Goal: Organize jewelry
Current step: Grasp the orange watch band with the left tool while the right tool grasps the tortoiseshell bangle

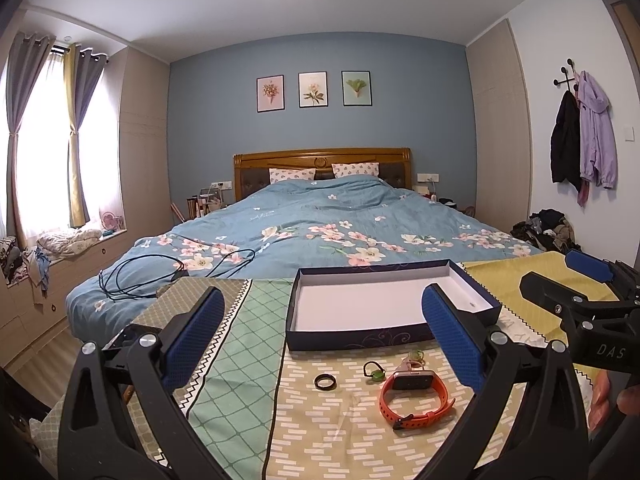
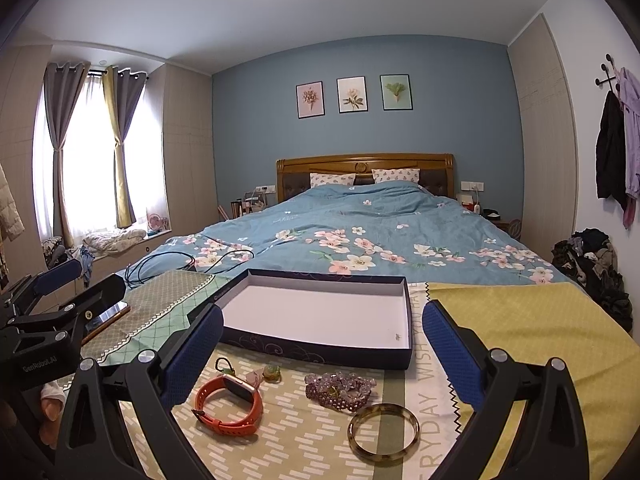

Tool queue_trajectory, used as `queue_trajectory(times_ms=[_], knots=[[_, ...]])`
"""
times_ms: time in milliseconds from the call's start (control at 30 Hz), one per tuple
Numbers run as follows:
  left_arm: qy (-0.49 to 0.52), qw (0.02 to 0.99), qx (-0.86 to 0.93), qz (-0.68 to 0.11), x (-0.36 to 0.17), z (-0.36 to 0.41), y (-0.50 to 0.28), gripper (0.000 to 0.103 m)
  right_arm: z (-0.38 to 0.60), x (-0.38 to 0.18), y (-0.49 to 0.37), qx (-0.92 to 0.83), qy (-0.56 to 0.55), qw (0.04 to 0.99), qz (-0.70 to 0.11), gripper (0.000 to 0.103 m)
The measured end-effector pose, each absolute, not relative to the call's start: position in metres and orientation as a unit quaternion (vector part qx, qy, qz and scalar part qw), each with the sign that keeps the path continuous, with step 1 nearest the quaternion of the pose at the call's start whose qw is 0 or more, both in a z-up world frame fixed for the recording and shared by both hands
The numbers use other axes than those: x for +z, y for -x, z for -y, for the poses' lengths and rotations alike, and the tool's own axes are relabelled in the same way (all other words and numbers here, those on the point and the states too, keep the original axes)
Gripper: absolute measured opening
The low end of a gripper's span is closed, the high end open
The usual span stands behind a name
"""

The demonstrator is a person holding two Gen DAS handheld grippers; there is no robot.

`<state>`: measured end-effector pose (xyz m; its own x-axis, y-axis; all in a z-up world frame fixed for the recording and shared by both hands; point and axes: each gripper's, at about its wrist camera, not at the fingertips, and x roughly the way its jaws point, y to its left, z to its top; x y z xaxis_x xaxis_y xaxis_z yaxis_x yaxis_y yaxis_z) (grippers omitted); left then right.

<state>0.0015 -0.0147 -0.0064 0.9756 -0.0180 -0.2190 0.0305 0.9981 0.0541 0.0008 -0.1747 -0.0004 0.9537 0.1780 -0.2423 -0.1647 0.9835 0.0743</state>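
An open dark blue box (image 1: 360,338) with a white inside sits on the patterned cloth; it also shows in the right wrist view (image 2: 320,350). In front of it lie an orange watch (image 1: 414,398) (image 2: 228,404), a black ring (image 1: 324,381), a green pendant (image 1: 374,372) (image 2: 226,368), a pink-green charm (image 2: 266,374), a purple bead bracelet (image 2: 340,390) and a mottled bangle (image 2: 383,432). My left gripper (image 1: 322,336) is open above the ring and watch. My right gripper (image 2: 322,350) is open above the watch, bracelet and bangle.
A yellow cloth (image 2: 532,336) lies to the right, a green patterned cloth (image 1: 240,340) to the left. A phone (image 2: 110,316) lies at the left. Black cables (image 1: 152,274) lie on the blue floral bed (image 1: 320,232) behind. Clothes pile (image 2: 592,264) at right.
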Motion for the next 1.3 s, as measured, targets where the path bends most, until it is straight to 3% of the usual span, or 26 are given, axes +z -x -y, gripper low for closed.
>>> queue_trajectory(times_ms=[400,633,967,1067,1133,1233,1300], knots=[[-0.035,0.986,-0.037,-0.156,-0.027,0.022,-0.028,0.097,0.205,-0.005,-0.009,0.063,-0.033,0.984,-0.162,0.096],[-0.064,0.966,-0.067,-0.241,-0.055,0.032,-0.061,0.094,0.221,-0.024,-0.036,0.064,-0.001,0.965,-0.255,0.096],[-0.081,0.933,-0.132,-0.325,-0.092,0.052,-0.096,0.077,0.231,-0.059,-0.063,0.098,0.013,0.923,-0.373,0.056],[-0.077,0.924,-0.148,-0.344,-0.096,0.054,-0.101,0.067,0.229,-0.064,-0.067,0.111,0.020,0.914,-0.389,0.043],[-0.075,0.920,-0.153,-0.354,-0.100,0.057,-0.106,0.055,0.229,-0.065,-0.069,0.115,0.021,0.911,-0.396,0.039],[-0.067,0.913,-0.165,-0.368,-0.103,0.059,-0.109,0.042,0.233,-0.070,-0.074,0.124,0.010,0.903,-0.410,0.023],[-0.061,0.907,-0.175,-0.379,-0.106,0.058,-0.112,0.039,0.234,-0.073,-0.077,0.124,0.009,0.900,-0.418,0.013]])
